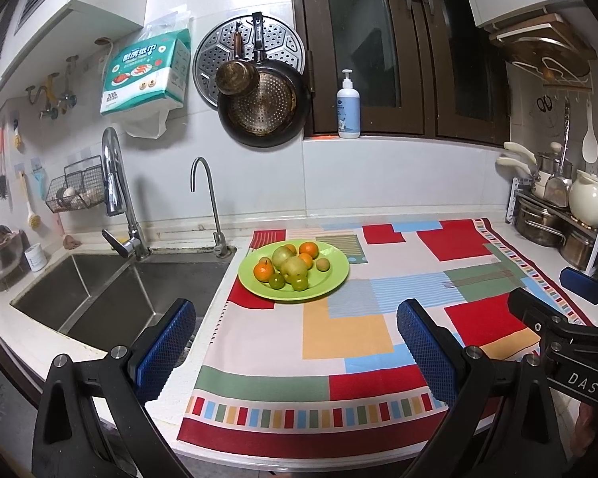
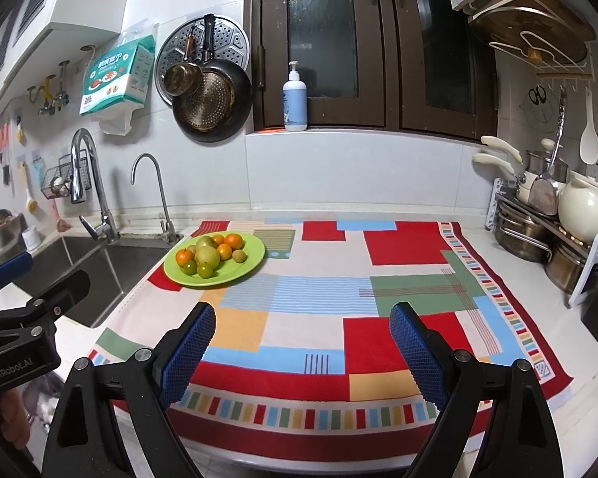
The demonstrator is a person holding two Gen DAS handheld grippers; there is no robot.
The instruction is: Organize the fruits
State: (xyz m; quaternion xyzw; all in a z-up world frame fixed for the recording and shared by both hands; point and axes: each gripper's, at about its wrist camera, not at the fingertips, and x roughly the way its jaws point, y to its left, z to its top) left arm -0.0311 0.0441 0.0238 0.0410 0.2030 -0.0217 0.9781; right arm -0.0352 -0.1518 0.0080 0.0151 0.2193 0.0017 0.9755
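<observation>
Left hand-held gripper and right hand-held gripper hang wide and empty above the near cloth. The fruits, heaped on a green plate far left beside the sink, look round, light, smooth, likely to roll; grip across the middle.

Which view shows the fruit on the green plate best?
The left wrist view: the green plate sits nearer the centre and larger, so each fruit separates clearly. The right wrist view shows the same plate smaller, off to the left.
</observation>
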